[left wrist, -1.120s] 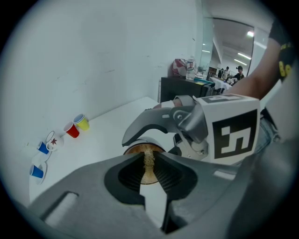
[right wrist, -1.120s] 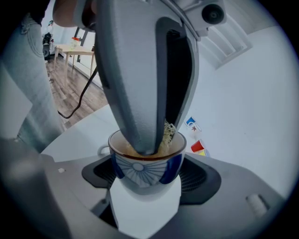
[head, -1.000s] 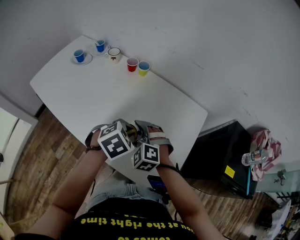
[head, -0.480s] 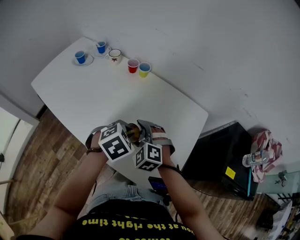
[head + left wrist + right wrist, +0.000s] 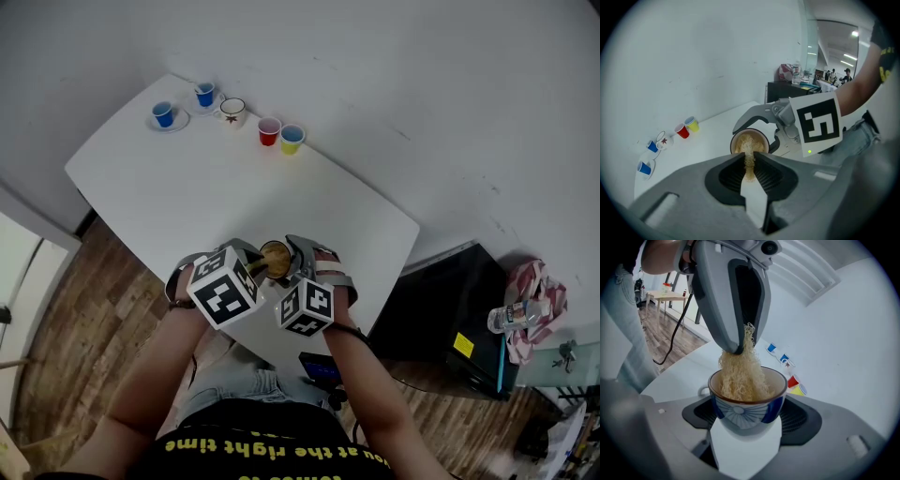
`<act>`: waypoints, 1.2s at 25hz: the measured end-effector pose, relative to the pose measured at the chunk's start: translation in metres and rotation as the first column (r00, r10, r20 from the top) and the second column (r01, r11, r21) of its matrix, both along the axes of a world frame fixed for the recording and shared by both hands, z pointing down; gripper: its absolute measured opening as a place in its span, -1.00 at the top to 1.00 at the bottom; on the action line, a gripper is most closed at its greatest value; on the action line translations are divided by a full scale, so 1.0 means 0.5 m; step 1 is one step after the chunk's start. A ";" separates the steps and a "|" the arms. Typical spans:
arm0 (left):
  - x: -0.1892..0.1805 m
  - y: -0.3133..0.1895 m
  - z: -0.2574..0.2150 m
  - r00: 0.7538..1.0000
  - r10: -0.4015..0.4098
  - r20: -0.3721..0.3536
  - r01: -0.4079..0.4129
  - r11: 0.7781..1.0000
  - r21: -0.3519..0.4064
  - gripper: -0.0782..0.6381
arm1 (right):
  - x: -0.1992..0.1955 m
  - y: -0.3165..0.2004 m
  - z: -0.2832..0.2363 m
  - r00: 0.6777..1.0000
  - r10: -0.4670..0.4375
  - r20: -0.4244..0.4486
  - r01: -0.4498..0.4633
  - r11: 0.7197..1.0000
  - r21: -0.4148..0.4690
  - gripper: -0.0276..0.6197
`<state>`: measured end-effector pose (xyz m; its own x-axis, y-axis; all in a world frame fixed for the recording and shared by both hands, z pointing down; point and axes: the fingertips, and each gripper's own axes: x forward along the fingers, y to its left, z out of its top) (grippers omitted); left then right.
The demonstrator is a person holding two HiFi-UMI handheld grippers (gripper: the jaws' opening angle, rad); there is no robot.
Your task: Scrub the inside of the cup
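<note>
Head view: the white table [image 5: 187,187] fills the middle, and both grippers meet at its 6 o'clock edge. The right gripper [image 5: 747,414] has its jaws clamped on the sides of an upright blue-and-white cup [image 5: 747,404]. The left gripper [image 5: 750,166] comes down from the cup's 12 o'clock, jaws pinched nearly together on a pale fibrous scrubber [image 5: 740,373] whose strands hang inside the cup. Five small cups [image 5: 232,111] stand in a row at the table's 12 o'clock.

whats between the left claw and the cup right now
A tan fibrous scrubber: the left claw pinches its top and it hangs down into the cup, clearest in the right gripper view.
</note>
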<state>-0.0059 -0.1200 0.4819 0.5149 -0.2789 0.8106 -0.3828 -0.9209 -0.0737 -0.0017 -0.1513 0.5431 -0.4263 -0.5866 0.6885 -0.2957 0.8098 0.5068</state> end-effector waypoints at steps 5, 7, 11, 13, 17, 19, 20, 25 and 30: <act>-0.011 -0.017 -0.011 0.999 -0.028 -0.019 0.028 0.998 0.047 0.64 | -0.001 0.001 -0.003 1.000 0.002 0.006 -0.002 1.000 0.003 -0.31; -0.012 -0.015 -0.009 0.999 -0.029 -0.018 0.029 0.999 0.042 0.64 | 0.000 -0.001 -0.004 1.000 0.003 0.005 -0.003 1.000 0.006 -0.31; -0.011 -0.003 -0.006 0.999 -0.017 -0.029 0.018 1.000 0.020 0.64 | 0.008 -0.005 0.001 1.000 0.015 0.005 -0.015 1.000 0.003 -0.30; -0.012 0.004 -0.010 0.999 -0.018 -0.043 0.019 1.000 0.023 0.64 | 0.015 -0.007 0.005 0.999 0.030 0.013 -0.030 1.000 -0.005 -0.31; -0.029 -0.004 -0.038 0.995 -0.047 -0.091 0.053 0.996 0.067 0.64 | 0.040 -0.021 0.009 0.997 0.075 0.032 -0.075 0.997 -0.024 -0.31; -0.040 -0.015 -0.052 0.989 -0.073 -0.125 0.084 0.993 0.086 0.64 | 0.052 -0.028 0.009 0.994 0.098 0.044 -0.097 0.995 -0.033 -0.31; -0.046 -0.020 -0.058 0.986 -0.086 -0.140 0.099 0.991 0.093 0.64 | 0.058 -0.032 0.009 0.993 0.108 0.051 -0.106 0.994 -0.037 -0.31; -0.068 -0.046 -0.083 0.964 -0.150 -0.218 0.184 0.972 0.147 0.64 | 0.074 -0.040 0.002 0.984 0.152 0.094 -0.147 0.988 -0.055 -0.31; -0.084 -0.075 -0.109 0.921 -0.203 -0.332 0.281 0.937 0.207 0.64 | 0.077 -0.041 -0.012 0.964 0.189 0.185 -0.173 0.980 -0.102 -0.31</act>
<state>-0.0479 -0.1574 0.4274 0.6142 -0.5962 0.5170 -0.6315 -0.7642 -0.1311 0.0369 -0.1719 0.5369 -0.4480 -0.6101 0.6535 -0.5269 0.7707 0.3583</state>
